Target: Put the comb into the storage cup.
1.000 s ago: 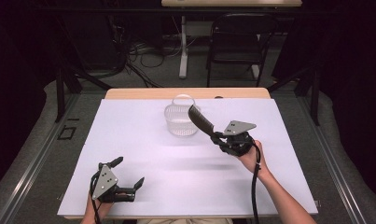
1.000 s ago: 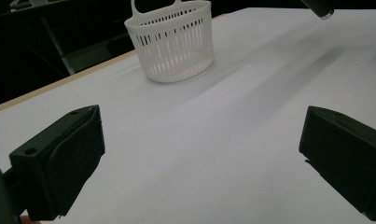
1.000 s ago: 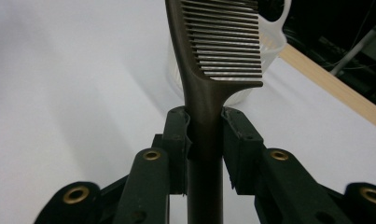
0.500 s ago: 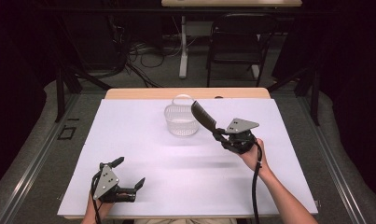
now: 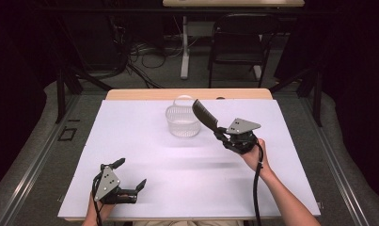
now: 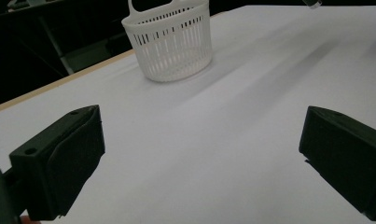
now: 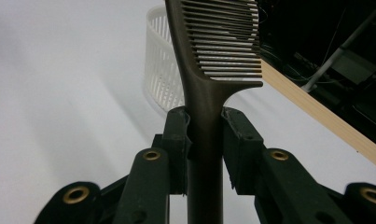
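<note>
The comb point(image 7: 209, 74) was clamped by its handle in the right gripper point(image 7: 205, 140), teeth-end raised toward the basket point(image 5: 183, 121) (presumably its destination); the left gripper point(image 6: 199, 154) was held open, idle.

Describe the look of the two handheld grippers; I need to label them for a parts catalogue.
Both the left gripper and right gripper are black, with two linkage arms ending in blocky jaws. Each carries a grey three-cornered plate with small dark holes and trails a black cable. Brass-coloured pivot rings show on the right one's arms. Both forearms are bare, with no sleeves in sight.
</note>
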Demonstrator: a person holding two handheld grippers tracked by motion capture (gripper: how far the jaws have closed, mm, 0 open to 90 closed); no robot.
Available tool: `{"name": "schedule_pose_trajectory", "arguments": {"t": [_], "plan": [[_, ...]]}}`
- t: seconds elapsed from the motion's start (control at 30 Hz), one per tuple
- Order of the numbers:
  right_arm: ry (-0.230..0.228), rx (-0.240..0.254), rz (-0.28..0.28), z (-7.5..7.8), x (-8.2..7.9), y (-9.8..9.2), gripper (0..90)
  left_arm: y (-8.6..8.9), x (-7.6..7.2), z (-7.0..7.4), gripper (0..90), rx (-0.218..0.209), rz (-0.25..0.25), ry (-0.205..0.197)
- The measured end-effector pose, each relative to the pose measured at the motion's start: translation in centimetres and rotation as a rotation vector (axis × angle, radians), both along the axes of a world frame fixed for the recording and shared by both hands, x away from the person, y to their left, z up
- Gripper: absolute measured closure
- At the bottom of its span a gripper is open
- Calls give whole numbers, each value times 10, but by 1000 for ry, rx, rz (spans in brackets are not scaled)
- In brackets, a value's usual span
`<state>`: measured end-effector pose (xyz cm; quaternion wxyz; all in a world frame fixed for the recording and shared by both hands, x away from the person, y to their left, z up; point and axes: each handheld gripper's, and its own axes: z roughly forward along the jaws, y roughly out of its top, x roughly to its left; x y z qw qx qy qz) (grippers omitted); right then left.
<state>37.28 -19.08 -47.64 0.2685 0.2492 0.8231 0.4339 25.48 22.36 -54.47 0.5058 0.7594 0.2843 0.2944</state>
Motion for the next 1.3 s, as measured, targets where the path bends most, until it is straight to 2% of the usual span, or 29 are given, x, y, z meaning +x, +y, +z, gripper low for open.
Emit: {"name": "schedule_pose_trajectory", "arguments": {"t": [0.3,0.5,0.77,1.3], "plan": [[-37,16,-5,3,1,2,724,0,0,0,3,4,1,-1],[-46,22,-9,2,5,3,724,-1,0,0,4,5,-3,2],[-74,26,-2,8,6,9,724,-1,1,0,4,3,-1,4],[-85,26,14,18,8,14,724,-1,1,0,4,-1,3,5]]}}
